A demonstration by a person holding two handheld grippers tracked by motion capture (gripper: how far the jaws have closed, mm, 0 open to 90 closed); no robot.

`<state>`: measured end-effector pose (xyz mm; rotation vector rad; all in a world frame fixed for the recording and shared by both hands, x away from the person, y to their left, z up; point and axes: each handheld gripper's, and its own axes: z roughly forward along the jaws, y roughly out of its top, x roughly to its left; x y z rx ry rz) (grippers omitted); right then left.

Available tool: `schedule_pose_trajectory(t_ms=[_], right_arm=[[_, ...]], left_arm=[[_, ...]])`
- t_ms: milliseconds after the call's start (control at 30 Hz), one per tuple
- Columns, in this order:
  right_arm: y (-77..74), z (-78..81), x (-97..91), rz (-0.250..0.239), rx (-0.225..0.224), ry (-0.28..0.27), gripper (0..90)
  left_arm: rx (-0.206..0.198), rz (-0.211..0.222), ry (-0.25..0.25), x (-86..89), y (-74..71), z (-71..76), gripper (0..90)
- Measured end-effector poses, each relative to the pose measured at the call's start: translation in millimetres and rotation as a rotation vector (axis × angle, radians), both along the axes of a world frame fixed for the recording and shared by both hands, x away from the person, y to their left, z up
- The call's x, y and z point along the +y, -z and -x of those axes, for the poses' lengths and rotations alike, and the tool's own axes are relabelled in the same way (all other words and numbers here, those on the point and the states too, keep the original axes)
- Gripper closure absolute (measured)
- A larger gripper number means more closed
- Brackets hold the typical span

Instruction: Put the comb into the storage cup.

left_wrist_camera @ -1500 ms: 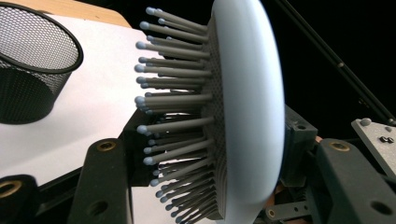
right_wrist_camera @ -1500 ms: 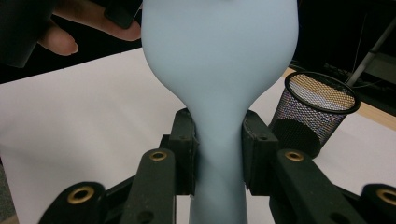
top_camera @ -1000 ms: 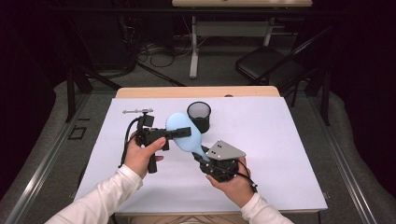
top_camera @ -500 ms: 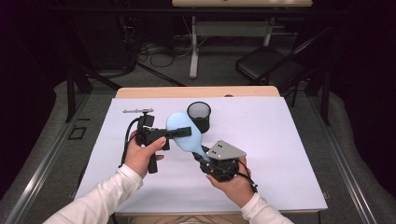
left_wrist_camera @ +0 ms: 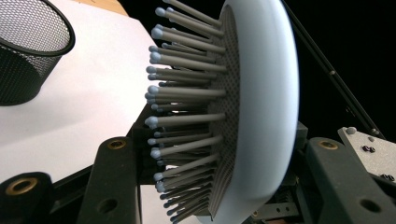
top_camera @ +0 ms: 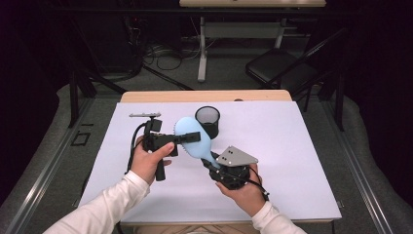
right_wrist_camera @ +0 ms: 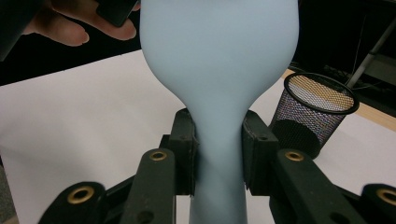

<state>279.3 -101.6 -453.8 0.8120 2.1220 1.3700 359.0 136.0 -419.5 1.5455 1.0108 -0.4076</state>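
High view, one item: pale blue hairbrush [top_camera: 191, 138], held clear above the desk [top_camera: 292, 146] beside the mesh cup [top_camera: 208, 120]. My right gripper [top_camera: 210, 163] pinches its handle; my left gripper [top_camera: 191, 138] has just been closing and now clamps the head, bristles to back. Both grips made; placing it remains, I judge. Against the earlier frame, brush and hands sit unmoved.

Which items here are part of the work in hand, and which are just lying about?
In use:
- light blue hairbrush
- left tongs, shut on its head
- right tongs, shut on its handle

Lying about:
- black mesh cup
- small metal tool
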Motion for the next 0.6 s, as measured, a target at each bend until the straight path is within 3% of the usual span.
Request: schedule_pose_trajectory(t_ms=[400, 600], right_arm=[[2.3, -3.2, -0.9, -0.003, 0.019, 0.005, 69.4], [2.4, -4.3, -1.9, -0.01, 0.028, 0.006, 69.3]], left_arm=[[0.037, -0.01, -0.012, -2.7, 0.7, -2.8, 50.1], [0.037, -0.016, -0.025, -4.5, 0.4, -3.1, 50.0]])
